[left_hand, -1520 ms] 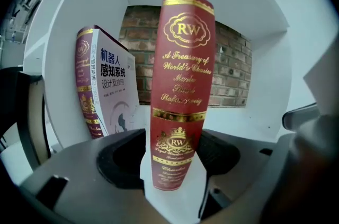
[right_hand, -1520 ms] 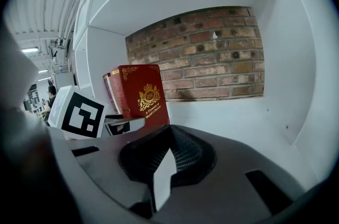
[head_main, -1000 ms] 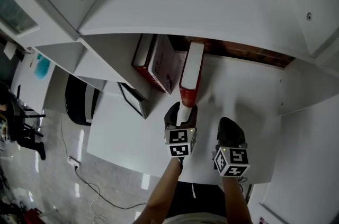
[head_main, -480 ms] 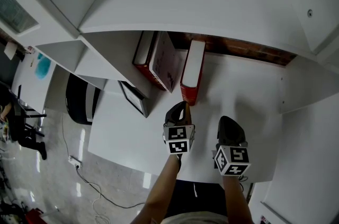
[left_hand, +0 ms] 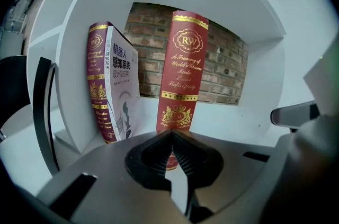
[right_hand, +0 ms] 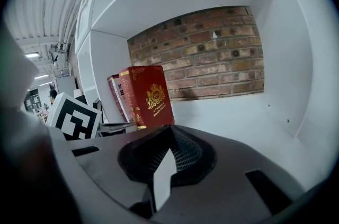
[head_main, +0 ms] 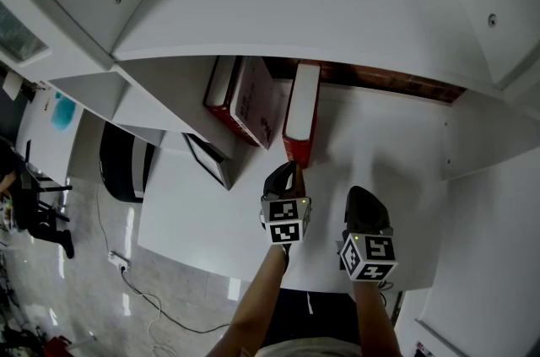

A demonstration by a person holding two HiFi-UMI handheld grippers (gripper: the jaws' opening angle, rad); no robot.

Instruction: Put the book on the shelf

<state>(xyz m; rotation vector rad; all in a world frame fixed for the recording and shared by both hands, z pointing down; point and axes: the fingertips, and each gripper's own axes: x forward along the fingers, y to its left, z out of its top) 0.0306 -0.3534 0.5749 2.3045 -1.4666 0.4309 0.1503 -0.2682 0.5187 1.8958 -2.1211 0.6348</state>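
A red book with gold print [head_main: 301, 114] [left_hand: 180, 82] [right_hand: 151, 96] stands upright on the white shelf board [head_main: 384, 144], free of both grippers. My left gripper [head_main: 291, 170] [left_hand: 170, 136] sits just in front of its spine, shut with nothing between the jaws and a small gap to the book. My right gripper [head_main: 364, 195] [right_hand: 169, 132] hovers to the right over bare board, also shut and empty. Left of the red book, another red book [left_hand: 98, 85] and a white-covered one [head_main: 253, 98] [left_hand: 124, 88] lean against the shelf's side wall [left_hand: 71, 69].
A brick back wall [head_main: 384, 81] [right_hand: 212, 53] closes the compartment. A dark flat panel [head_main: 211, 159] leans outside the left side wall. The shelf's right wall [right_hand: 286, 59] stands beyond bare board to the right of the red book. A black round object [head_main: 122, 161] sits on the floor below.
One second ago my left gripper's jaws stood open around the red book's spine. They have let go, drawn back a little and closed. The book stays upright; the right gripper has not moved.
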